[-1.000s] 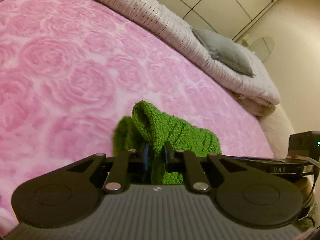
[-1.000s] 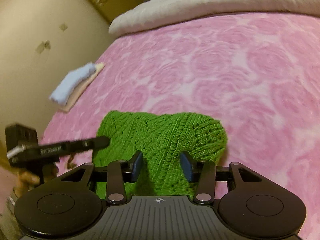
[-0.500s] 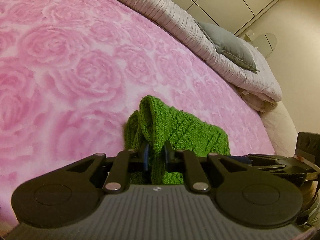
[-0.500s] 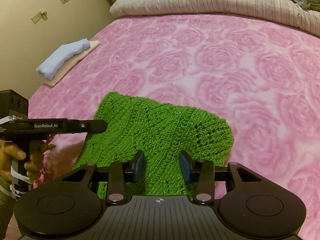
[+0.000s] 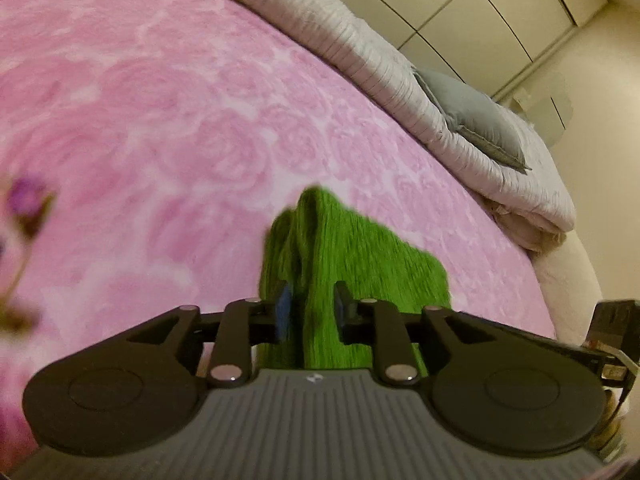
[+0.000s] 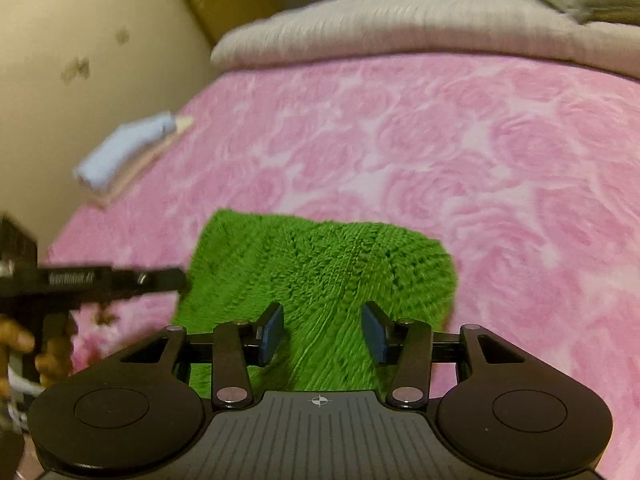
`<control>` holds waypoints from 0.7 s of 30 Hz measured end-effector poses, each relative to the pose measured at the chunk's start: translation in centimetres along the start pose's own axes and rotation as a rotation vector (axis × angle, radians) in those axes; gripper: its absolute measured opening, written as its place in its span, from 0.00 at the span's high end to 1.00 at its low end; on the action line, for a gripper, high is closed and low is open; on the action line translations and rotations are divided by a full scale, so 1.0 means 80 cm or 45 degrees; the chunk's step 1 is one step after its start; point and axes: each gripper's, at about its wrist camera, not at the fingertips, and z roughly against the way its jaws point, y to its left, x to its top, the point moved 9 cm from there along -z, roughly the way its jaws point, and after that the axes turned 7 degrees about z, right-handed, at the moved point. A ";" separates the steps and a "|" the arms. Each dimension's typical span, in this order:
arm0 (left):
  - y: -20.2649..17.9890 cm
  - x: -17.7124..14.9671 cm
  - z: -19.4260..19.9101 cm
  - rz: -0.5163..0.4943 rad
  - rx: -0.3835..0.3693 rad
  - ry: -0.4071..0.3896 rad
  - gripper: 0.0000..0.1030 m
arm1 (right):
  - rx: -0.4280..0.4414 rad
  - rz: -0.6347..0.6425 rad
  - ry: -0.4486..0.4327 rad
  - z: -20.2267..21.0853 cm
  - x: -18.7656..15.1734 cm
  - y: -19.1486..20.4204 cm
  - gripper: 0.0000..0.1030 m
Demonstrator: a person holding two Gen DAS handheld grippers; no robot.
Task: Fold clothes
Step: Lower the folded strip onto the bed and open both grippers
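Note:
A green knitted garment [image 6: 320, 272] lies folded on the pink rose-patterned bed [image 6: 480, 152]. It also shows in the left wrist view [image 5: 352, 256], bunched up into a ridge. My left gripper [image 5: 312, 308] has its jaws slightly parted around that ridge, the cloth running between the pads. My right gripper [image 6: 322, 332] is open wide, its pads straddling the garment's near edge without pinching it. The left gripper also shows in the right wrist view [image 6: 120, 280], at the garment's left edge.
A folded light-blue and cream pile [image 6: 124, 156] lies at the bed's far left edge. A rolled grey-white duvet [image 5: 400, 76] and a grey pillow [image 5: 476, 124] line the far side. Wardrobe doors [image 5: 500, 8] stand behind.
My left gripper has opened from a tight pinch on the green ridge to a small gap. Both views have swung and blurred. My right gripper stays open over the garment.

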 end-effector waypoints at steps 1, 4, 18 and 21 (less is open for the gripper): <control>0.002 -0.015 0.012 0.027 -0.008 0.019 0.80 | 0.017 -0.041 -0.034 0.015 -0.006 0.000 0.53; 0.005 -0.062 0.041 0.102 -0.038 0.079 0.79 | 0.021 -0.151 -0.095 0.058 -0.041 0.004 0.53; -0.010 -0.098 0.072 0.048 -0.097 -0.016 0.96 | -0.043 -0.167 -0.077 0.074 -0.118 0.073 0.62; 0.016 -0.097 0.079 0.054 -0.032 -0.035 0.96 | -0.059 -0.099 -0.061 0.069 -0.122 0.090 0.64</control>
